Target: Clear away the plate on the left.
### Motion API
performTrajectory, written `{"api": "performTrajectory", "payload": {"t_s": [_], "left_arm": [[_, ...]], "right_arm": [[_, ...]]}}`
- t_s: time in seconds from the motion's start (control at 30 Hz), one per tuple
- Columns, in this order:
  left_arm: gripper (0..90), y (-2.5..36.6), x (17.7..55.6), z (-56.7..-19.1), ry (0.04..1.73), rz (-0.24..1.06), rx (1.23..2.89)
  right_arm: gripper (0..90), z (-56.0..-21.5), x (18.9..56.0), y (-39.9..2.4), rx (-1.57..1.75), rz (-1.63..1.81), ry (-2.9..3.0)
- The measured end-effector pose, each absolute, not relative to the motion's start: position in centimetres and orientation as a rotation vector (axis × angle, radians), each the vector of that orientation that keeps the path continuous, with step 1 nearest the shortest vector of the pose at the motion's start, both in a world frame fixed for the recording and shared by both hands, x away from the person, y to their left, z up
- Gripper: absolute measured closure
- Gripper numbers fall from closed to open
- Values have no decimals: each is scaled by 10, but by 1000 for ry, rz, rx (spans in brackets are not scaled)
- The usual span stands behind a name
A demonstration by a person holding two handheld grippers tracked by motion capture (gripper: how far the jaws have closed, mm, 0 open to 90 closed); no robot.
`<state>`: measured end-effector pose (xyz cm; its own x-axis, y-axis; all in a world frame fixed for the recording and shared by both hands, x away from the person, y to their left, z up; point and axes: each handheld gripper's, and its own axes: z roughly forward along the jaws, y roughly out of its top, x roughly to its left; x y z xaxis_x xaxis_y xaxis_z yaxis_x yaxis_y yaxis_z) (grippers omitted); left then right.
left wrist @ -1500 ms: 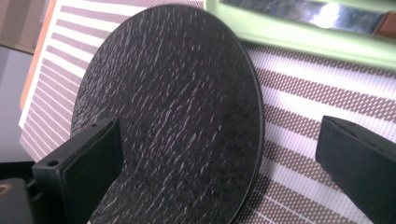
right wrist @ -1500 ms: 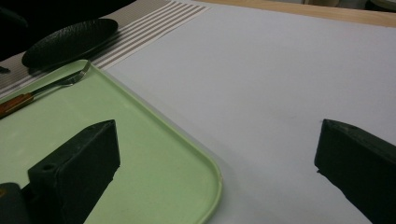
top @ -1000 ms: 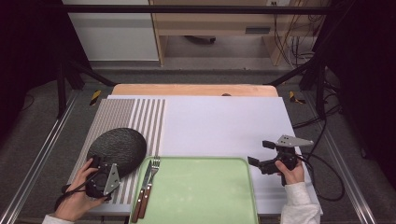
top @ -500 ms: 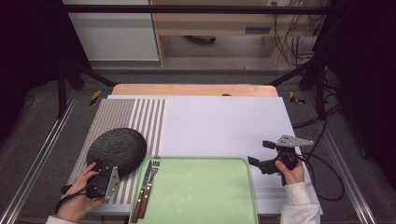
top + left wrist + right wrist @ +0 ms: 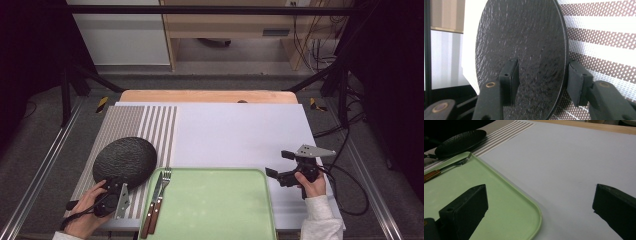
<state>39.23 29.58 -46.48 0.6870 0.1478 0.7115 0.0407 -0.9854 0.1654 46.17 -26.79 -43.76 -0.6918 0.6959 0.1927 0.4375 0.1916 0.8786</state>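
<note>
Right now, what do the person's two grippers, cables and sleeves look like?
Both are black handheld tools. The right gripper carries a grey three-cornered plate on top, and a black cable loops away from it across the table. The left gripper also bears a grey plate. Its fingers are blocky black pads on arms with brass-coloured rivets. A white sleeve covers the right forearm.

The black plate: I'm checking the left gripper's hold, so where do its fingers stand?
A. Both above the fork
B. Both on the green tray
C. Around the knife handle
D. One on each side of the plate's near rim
D: in the left gripper view the fingers straddle the black plate at its near rim, and they have just been closing on it.
</note>
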Motion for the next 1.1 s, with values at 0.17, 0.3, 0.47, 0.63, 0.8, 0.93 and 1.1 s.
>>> {"api": "performTrajectory", "payload": {"t_s": [0.17, 0.3, 0.47, 0.63, 0.8, 0.93, 1.1], "left_arm": [[543, 295, 389, -470, 115, 1218, 2746], [574, 294, 386, -472, 81, 1260, 2731], [629, 291, 385, -476, -18, 1316, 2723], [673, 292, 382, -481, 2, 1335, 2726], [719, 291, 380, -485, -55, 1377, 2721], [734, 291, 379, -487, -62, 1389, 2719], [752, 291, 381, -490, -59, 1400, 2720]], "right_arm": [[6, -438, 462, -268, 1082, 1502, 2220], [6, -438, 462, -268, 1083, 1502, 2218], [5, -438, 462, -268, 1082, 1502, 2219], [6, -438, 462, -268, 1082, 1503, 2218], [6, -438, 461, -268, 1082, 1502, 2219], [6, -438, 462, -268, 1079, 1499, 2222], [6, -438, 462, -267, 1082, 1499, 2222]]}}
